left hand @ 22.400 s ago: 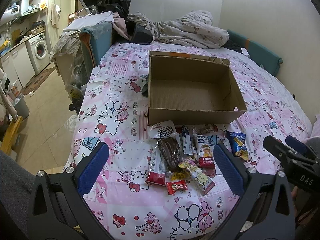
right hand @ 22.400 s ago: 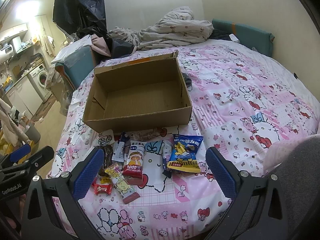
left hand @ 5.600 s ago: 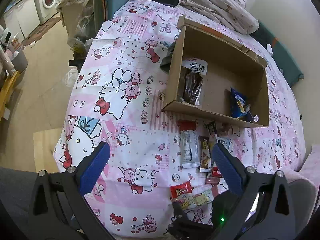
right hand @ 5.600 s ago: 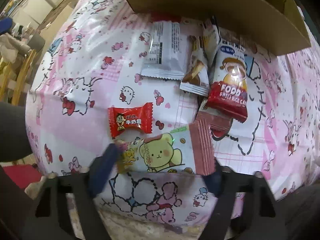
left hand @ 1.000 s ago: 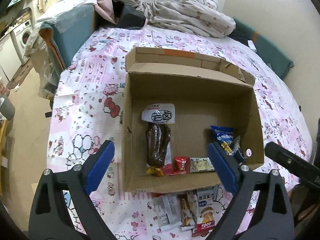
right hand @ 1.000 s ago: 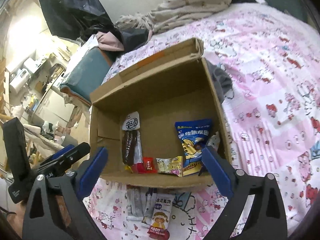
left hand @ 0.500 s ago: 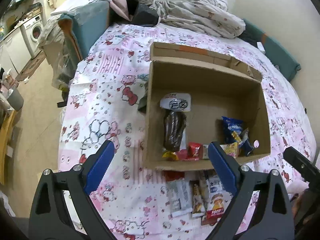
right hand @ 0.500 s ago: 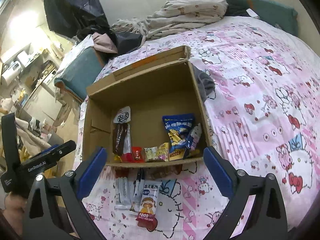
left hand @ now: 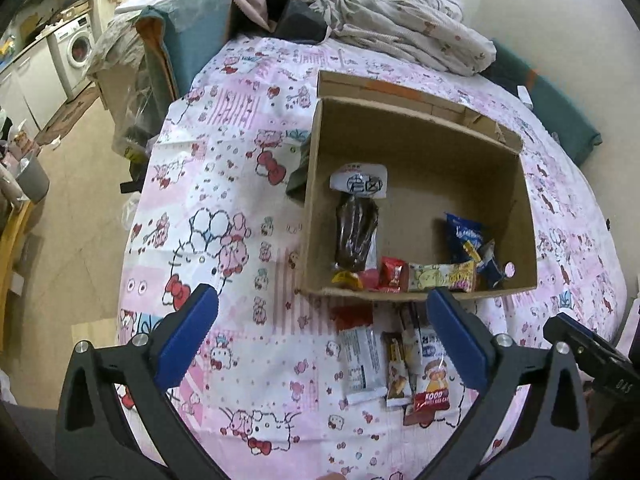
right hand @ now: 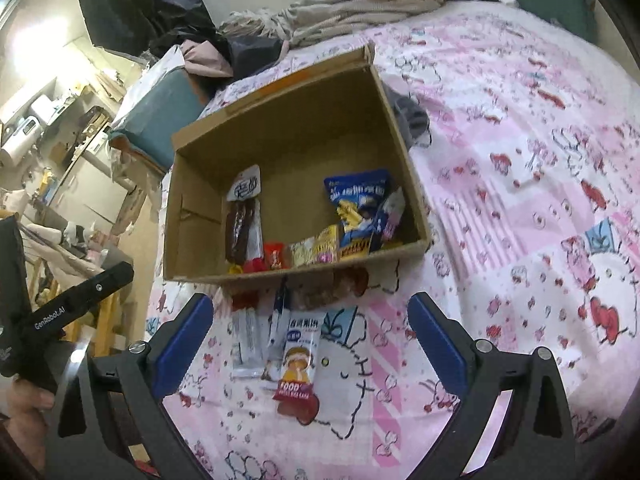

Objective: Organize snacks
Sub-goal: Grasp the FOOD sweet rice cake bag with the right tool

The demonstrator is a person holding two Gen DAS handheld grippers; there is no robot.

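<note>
An open cardboard box sits on the pink cartoon-print bed. It holds a dark sausage pack, a red candy, a yellow bear wafer and a blue bag. Just in front of the box lie a white bar, a brown-and-white pack and a "FOOD" rice cake pack. My left gripper hovers over the bed beside the box's near left corner; its jaws are opening with nothing between them. My right gripper hangs open above the loose packs, holding nothing.
Crumpled bedding is heaped at the far end of the bed. A teal-covered piece of furniture stands at the bed's far left corner. The bed edge drops to bare floor on the left. A dark cloth lies at the box's right side.
Both grippers have drawn back from over the box toward the near side of the bed, so the loose packs in front show more fully. The left jaws stand slightly wider.
</note>
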